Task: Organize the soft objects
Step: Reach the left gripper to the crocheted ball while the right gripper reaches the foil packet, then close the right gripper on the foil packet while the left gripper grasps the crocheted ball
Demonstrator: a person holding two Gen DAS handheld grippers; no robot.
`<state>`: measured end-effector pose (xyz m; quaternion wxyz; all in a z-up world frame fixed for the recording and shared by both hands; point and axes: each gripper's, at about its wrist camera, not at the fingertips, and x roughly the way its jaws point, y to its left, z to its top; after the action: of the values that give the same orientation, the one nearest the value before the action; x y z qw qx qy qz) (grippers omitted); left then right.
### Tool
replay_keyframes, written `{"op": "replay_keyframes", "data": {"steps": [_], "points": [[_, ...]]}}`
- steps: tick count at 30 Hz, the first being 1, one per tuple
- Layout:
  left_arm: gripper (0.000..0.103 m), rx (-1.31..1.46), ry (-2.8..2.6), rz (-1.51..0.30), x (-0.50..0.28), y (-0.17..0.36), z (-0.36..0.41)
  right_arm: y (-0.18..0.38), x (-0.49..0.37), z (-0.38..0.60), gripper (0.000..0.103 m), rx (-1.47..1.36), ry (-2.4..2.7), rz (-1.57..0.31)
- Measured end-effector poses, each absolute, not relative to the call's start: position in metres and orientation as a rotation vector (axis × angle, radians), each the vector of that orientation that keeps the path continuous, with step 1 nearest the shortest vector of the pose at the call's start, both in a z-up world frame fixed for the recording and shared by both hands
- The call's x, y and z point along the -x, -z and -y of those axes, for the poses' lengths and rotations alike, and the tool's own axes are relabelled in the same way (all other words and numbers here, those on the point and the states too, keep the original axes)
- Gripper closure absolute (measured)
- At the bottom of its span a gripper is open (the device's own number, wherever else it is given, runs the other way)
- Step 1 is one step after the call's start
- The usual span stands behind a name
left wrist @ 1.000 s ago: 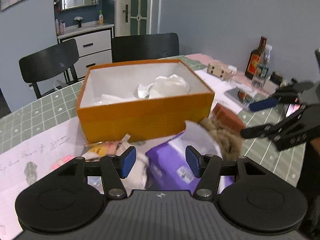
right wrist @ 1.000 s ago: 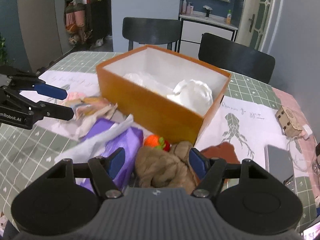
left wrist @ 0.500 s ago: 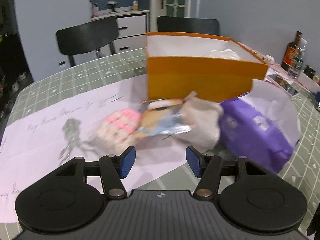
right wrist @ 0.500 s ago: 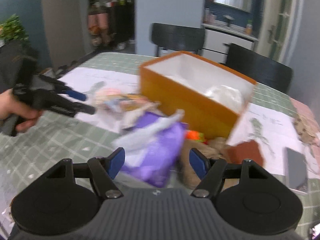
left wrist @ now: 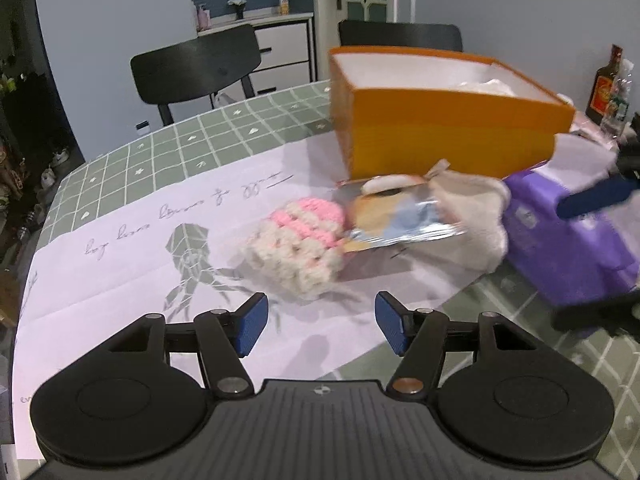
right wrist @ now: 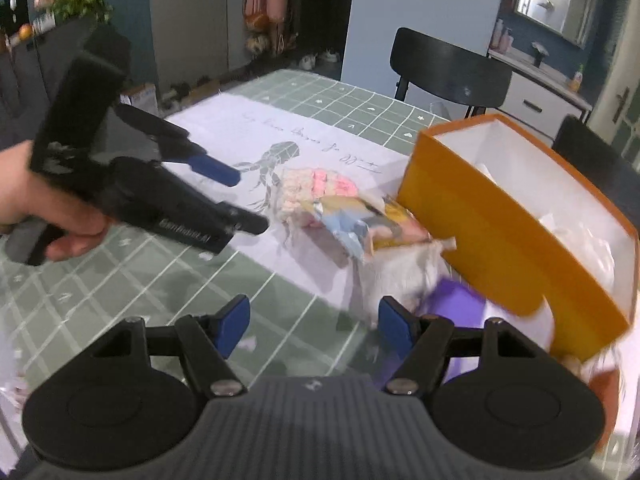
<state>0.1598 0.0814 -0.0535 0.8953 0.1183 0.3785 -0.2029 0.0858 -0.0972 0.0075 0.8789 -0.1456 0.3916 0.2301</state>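
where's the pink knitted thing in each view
Left wrist: the pink knitted thing lies at centre on the white paper, just ahead of the left gripper, whose jaws are opening with nothing between them.
Right wrist: it sits above centre, between the other gripper and the box.
Shared landmark: the orange box, upper right of it in the left view, to its right in the right view.

On the table (left wrist: 208,136), a paper sheet (left wrist: 132,248) carries a knitted piece (left wrist: 298,244), with a foil packet (left wrist: 400,216) overlapping its right side, a cloth (left wrist: 472,224) beyond that, and an open box (left wrist: 448,128) behind them.
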Motion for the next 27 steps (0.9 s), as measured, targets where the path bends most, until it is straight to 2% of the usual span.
{"op": "replay_keyframes", "data": {"steps": [9, 18, 20, 22, 24, 27], "points": [[0.030, -0.237, 0.414, -0.822, -0.187, 0.073, -0.093, 0.007, -0.148, 0.035, 0.033, 0.569, -0.395, -0.850], [0.030, -0.212, 0.437, -0.810, -0.188, 0.072, -0.112, 0.045, -0.176, 0.000, 0.041, 0.923, -0.344, -0.849], [0.030, -0.212, 0.442, -0.813, -0.189, 0.072, -0.115, 0.051, -0.182, -0.003, 0.044, 0.957, -0.329, -0.850], [0.030, -0.210, 0.443, -0.815, -0.190, 0.072, -0.117, 0.058, -0.189, -0.004, 0.056, 0.973, -0.324, -0.867], [0.030, -0.205, 0.443, -0.815, -0.190, 0.072, -0.120, 0.064, -0.191, -0.004, 0.062, 0.998, -0.314, -0.865], [0.030, -0.197, 0.449, -0.812, -0.191, 0.072, -0.120, 0.067, -0.187, -0.002, 0.069, 1.013, -0.310, -0.837]]}}
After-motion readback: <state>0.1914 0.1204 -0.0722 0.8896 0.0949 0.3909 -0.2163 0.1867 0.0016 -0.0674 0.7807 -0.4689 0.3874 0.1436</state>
